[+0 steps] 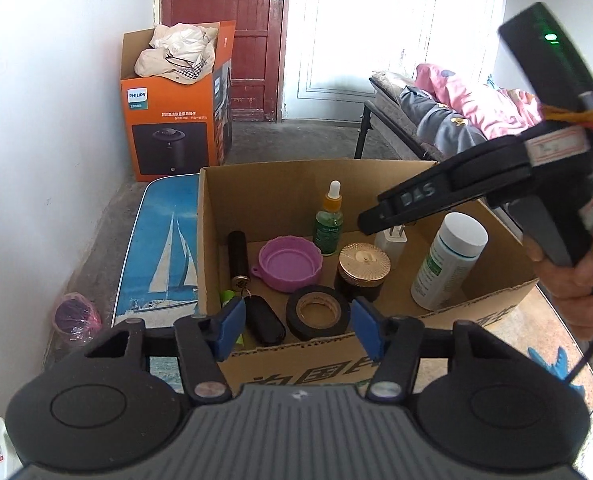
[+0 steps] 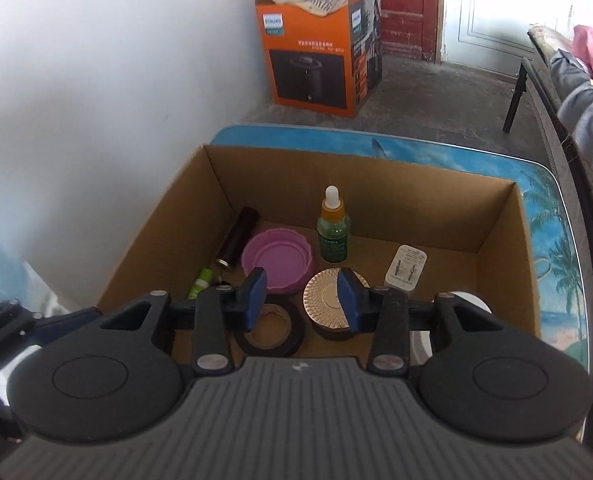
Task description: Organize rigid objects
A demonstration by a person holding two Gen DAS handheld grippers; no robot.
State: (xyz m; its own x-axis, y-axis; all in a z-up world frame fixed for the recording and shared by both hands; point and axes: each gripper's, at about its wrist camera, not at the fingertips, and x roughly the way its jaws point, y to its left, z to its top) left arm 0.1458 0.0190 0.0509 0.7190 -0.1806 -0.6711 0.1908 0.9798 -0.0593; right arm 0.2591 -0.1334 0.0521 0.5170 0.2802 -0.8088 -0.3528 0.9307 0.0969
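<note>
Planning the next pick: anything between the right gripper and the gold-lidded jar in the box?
Nothing visible. In the right wrist view the right gripper hangs open above the cardboard box, with the gold-lidded jar just beyond its fingertips. The tape roll sits beside the jar, and the dropper bottle stands behind it.

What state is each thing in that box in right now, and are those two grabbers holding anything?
cardboard box: open-topped
dropper bottle: upright, capped
white bottle: leaning, capped
gold-lidded jar: upright, closed
purple lid: hollow side up
tape roll: lying flat
black tube: lying down
left gripper: jaws apart, empty
right gripper: jaws apart, empty
</note>
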